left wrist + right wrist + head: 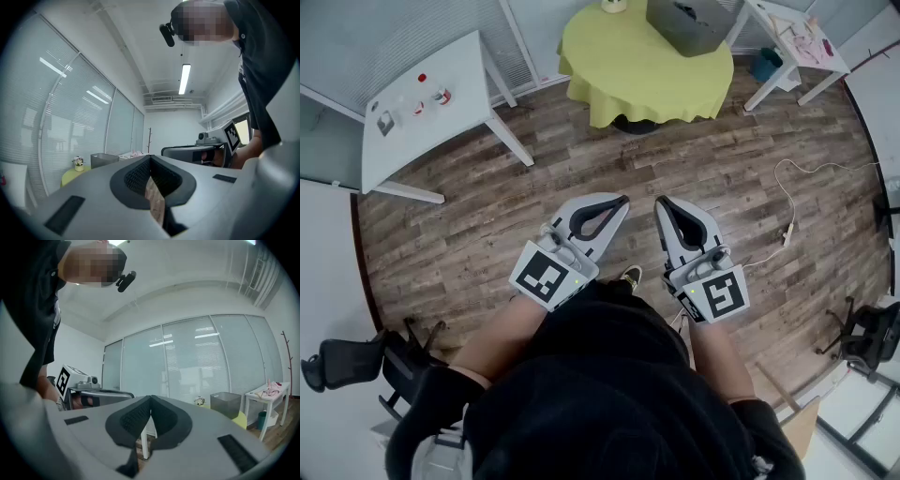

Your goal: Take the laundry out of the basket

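Pinching nothing, left tool (624, 199) and right tool (659, 201) are pressed together; frame edge crops the basket (694, 37).

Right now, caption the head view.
Left gripper and right gripper, both shut, above wood floor; grey basket on green table.

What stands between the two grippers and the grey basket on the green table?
Nothing visible does: only wooden floor lies between the left gripper, the right gripper and the green table that bears the basket.
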A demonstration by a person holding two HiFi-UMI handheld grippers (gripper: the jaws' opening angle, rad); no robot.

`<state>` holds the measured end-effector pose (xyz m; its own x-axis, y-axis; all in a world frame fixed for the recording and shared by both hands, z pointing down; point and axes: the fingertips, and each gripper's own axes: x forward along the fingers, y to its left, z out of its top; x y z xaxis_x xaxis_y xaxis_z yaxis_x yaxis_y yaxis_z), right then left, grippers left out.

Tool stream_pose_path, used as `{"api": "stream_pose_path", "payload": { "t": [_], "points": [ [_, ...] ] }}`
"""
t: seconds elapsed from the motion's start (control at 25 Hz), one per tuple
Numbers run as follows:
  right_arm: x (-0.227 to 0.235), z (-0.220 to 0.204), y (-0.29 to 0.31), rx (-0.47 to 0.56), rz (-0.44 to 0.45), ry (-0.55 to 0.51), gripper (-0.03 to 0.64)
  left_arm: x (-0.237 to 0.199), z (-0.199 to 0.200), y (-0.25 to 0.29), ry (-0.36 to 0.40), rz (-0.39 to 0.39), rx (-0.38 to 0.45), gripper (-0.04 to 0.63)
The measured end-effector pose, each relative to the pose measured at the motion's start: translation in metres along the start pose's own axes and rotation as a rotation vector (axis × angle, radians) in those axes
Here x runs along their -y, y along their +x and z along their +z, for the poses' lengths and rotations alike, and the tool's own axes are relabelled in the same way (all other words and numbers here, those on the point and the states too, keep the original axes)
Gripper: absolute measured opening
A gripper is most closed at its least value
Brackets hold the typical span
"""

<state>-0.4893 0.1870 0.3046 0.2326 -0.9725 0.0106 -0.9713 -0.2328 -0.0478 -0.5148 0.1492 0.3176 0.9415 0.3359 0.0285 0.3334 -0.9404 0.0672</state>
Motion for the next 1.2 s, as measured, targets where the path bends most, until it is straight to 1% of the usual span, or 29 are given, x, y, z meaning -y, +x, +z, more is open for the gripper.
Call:
{"api": "stream_pose_path", "payload": {
  "t": [0.36, 0.64, 0.72, 0.96, 1.08, 1.2],
  "points": [
    [-0.02, -0.002, 0.01, -0.015, -0.013, -0.001, 0.023, -0.006, 0.0, -0.016, 0.009, -0.016, 0.002, 0.003],
    [-0.029, -0.005, 0.011, -0.031, -0.07, -0.003, 0.023, -0.014, -0.007, -0.027, -0.011, -0.059, -0.007, 0.003],
    [-0.029, -0.008, 0.009, -0.032, -0.087, -0.006, 0.023, -0.015, -0.009, -0.026, -0.006, -0.074, -0.007, 0.003],
    [-0.006, -0.01, -0.004, -0.031, -0.136, -0.019, 0.023, -0.007, -0.009, -0.004, 0.008, -0.113, -0.003, 0.003],
    [0.015, -0.011, -0.012, -0.028, -0.14, -0.021, 0.023, 0.0, -0.008, 0.02, 0.012, -0.135, -0.003, 0.003],
    [0.042, -0.009, -0.021, -0.022, -0.14, -0.029, 0.023, 0.009, -0.002, 0.05, 0.017, -0.141, 0.007, 0.003]
  ]
}}
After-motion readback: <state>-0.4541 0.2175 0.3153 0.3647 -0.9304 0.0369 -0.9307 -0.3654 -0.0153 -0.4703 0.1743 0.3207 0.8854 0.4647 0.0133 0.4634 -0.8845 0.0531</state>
